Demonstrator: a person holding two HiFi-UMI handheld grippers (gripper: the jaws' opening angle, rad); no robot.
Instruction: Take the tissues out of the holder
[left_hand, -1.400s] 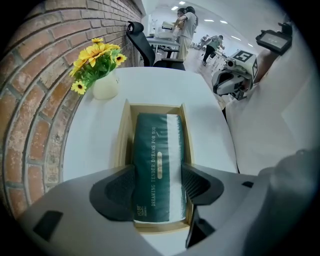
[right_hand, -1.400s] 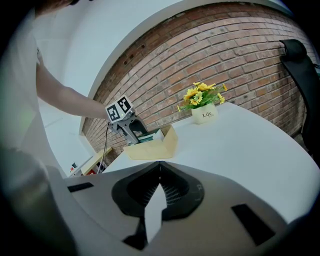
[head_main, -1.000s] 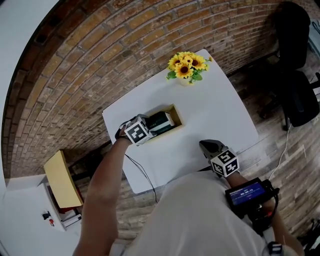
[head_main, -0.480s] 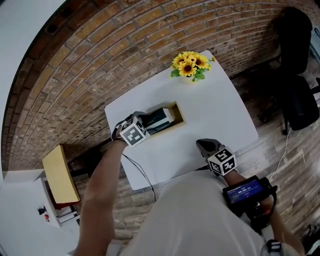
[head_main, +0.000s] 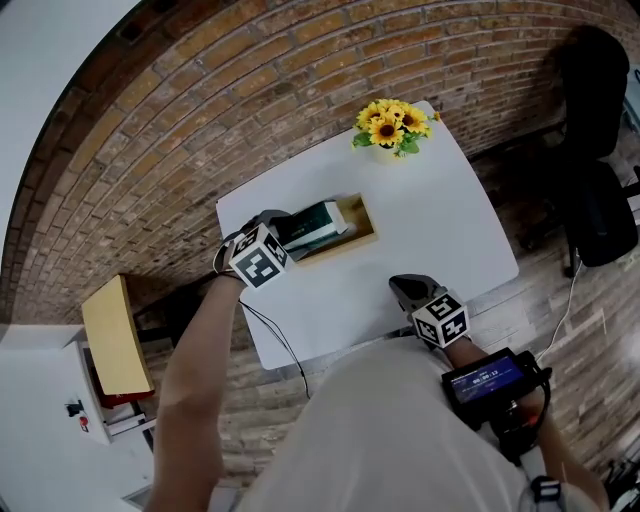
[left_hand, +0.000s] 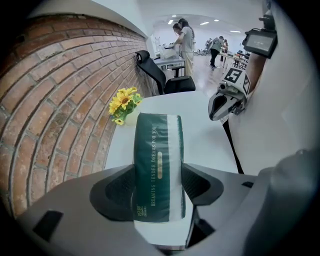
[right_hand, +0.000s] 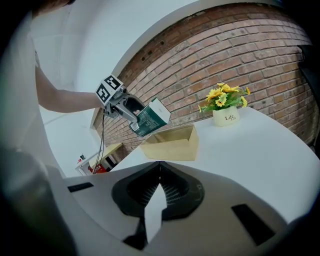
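Now the left gripper (left_hand: 160, 186) clamps the green tissue pack (left_hand: 157, 145) above the wooden holder (right_hand: 172, 144), the right gripper (right_hand: 160, 170) pinched shut.

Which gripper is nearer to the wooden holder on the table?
Left. The left gripper holds the tissue pack just above the holder, at its left end; the right gripper is apart from it, shut, near the table's front edge.
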